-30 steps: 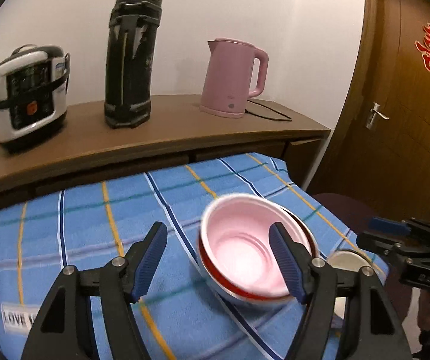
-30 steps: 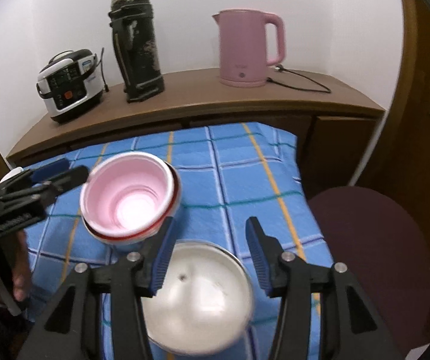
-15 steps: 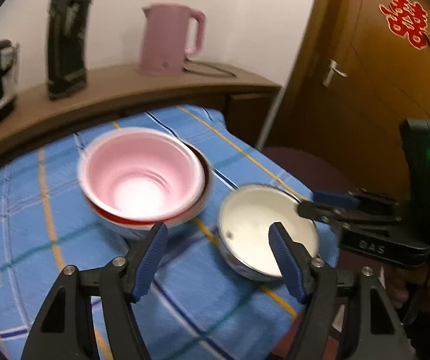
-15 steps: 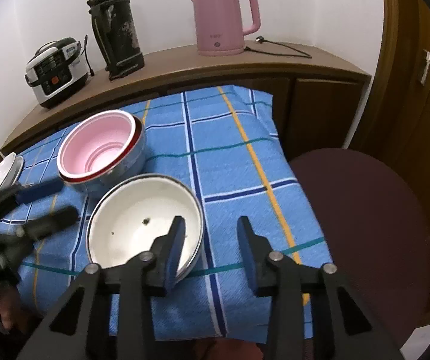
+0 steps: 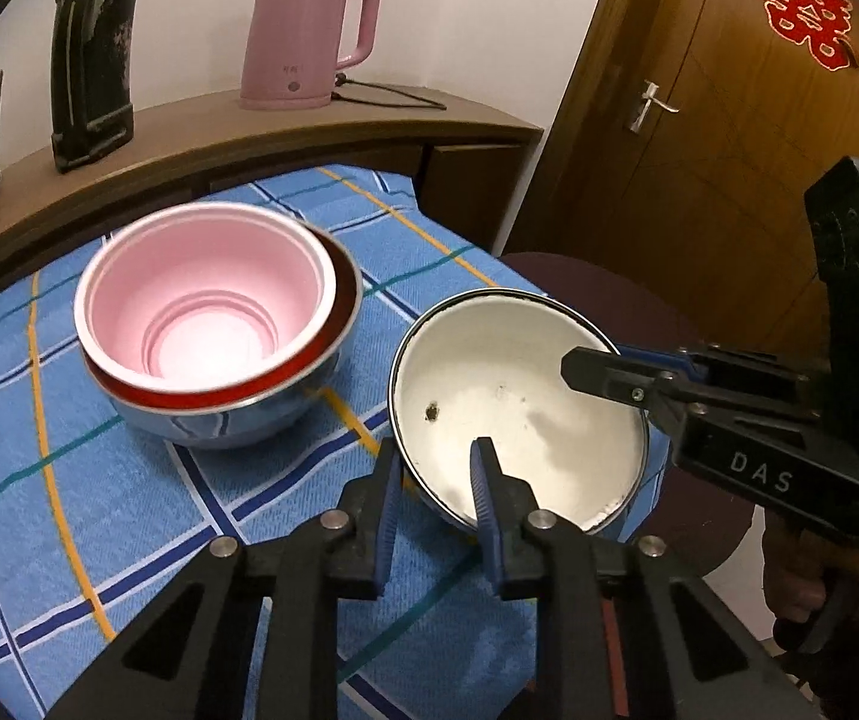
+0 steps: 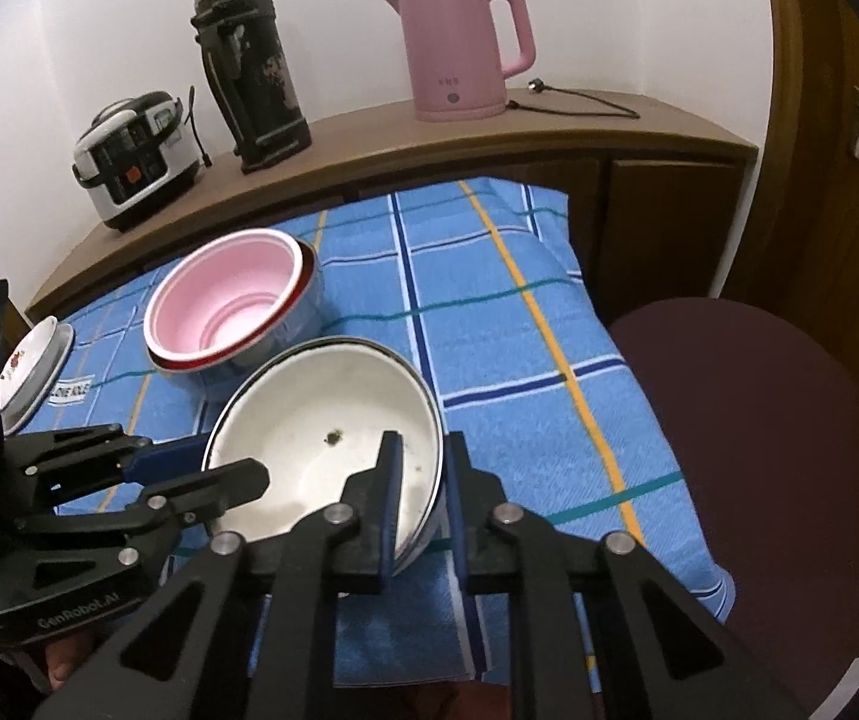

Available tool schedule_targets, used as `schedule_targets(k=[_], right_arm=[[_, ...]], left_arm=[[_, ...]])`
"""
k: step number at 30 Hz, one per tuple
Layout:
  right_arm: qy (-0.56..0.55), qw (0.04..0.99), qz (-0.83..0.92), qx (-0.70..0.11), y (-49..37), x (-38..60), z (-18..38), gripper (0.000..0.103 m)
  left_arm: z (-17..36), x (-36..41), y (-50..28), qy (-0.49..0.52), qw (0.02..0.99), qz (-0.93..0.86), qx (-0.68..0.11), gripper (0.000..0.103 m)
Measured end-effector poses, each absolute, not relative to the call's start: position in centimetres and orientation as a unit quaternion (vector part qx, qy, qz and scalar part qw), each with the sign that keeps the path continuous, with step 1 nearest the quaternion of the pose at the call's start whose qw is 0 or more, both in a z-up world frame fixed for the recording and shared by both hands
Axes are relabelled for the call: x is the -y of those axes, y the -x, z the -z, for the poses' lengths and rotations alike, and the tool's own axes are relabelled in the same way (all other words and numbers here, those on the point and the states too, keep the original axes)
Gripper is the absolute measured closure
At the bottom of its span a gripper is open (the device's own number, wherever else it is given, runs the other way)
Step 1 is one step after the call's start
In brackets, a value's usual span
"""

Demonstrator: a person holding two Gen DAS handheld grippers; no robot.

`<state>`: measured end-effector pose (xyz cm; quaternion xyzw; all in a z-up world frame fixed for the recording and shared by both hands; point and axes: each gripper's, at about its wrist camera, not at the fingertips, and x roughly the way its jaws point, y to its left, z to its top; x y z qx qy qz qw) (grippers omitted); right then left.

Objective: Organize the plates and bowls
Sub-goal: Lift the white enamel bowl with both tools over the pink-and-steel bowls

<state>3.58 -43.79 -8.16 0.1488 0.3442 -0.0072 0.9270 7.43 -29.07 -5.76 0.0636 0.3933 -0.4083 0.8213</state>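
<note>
A white enamel bowl (image 5: 519, 396) (image 6: 321, 438) with a dark rim sits at the near right of the blue checked tablecloth (image 5: 129, 480), slightly tilted. My left gripper (image 5: 435, 474) is shut on its near rim, one finger inside and one outside. My right gripper (image 6: 422, 480) is shut on the opposite rim in the same way. Each wrist view also shows the other gripper at the bowl's edge: the right gripper (image 5: 603, 360) and the left gripper (image 6: 219, 462). Just behind stands a pink bowl (image 5: 201, 300) (image 6: 225, 306) nested in a red-lined steel bowl (image 5: 231, 420).
A flowered plate (image 6: 27, 372) lies at the cloth's left edge. On the wooden sideboard (image 6: 489, 138) behind stand a pink kettle (image 6: 459, 48), a black flask (image 6: 249, 72) and a rice cooker (image 6: 129, 156). A dark round stool (image 6: 759, 450) sits right of the table, with a wooden door (image 5: 729, 120) beyond.
My left gripper swung right from the pink bowl to the white bowl and closed on its rim. My right gripper's jaws also closed on the white bowl's rim.
</note>
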Motion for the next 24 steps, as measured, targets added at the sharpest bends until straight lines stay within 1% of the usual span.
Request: schedule_targets(k=[6, 17, 24], right_arm=[[-0.143, 0.938, 0.003, -0.316, -3.1, 43.4, 5.9, 0.089], [-0.122, 0.955, -0.034, -0.270, -5.0, 41.0, 1.2, 0.089], [-0.120, 0.958, -0.040, -0.256, -6.9, 40.3, -0.3, 0.089]], left_arm=[[4.0, 28.2, -7.3, -0.049, 0.832, 0.408, -0.372, 0.078], [0.3, 25.4, -9.9, -0.026, 0.862, 0.375, -0.340, 0.078], [-1.8, 24.3, -11.8, -0.021, 0.876, 0.366, -0.315, 0.078]])
